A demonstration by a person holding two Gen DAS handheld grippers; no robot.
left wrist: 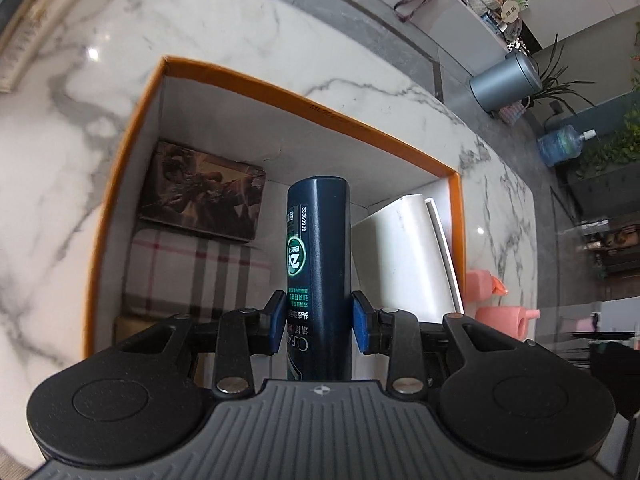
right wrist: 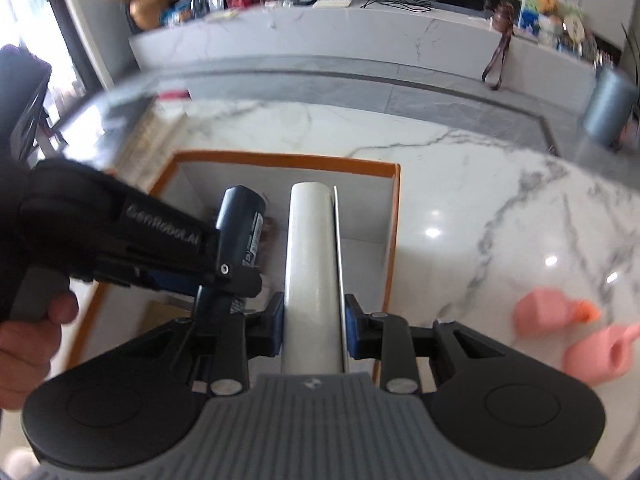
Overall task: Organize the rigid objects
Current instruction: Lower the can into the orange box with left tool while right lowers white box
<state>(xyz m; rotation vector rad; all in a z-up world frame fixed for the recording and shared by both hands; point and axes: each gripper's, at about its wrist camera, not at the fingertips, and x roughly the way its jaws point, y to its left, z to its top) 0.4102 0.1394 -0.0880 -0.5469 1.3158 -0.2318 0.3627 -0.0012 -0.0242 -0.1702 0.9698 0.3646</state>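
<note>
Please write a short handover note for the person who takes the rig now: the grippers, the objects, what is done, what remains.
Left gripper: shut on the dark blue bottle, above the orange-rimmed box.
Right gripper: shut on the white bottle, also over the box.
Already inside: a brown picture box and a plaid item.
Left: set both bottles down; two pink objects wait on the marble table.

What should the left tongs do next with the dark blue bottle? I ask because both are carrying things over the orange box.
Probably lower the dark blue bottle straight down into the orange box. The left tongs grip it over the open strip between the plaid item and the white container that the right tongs hold, so it seems to fit.
</note>
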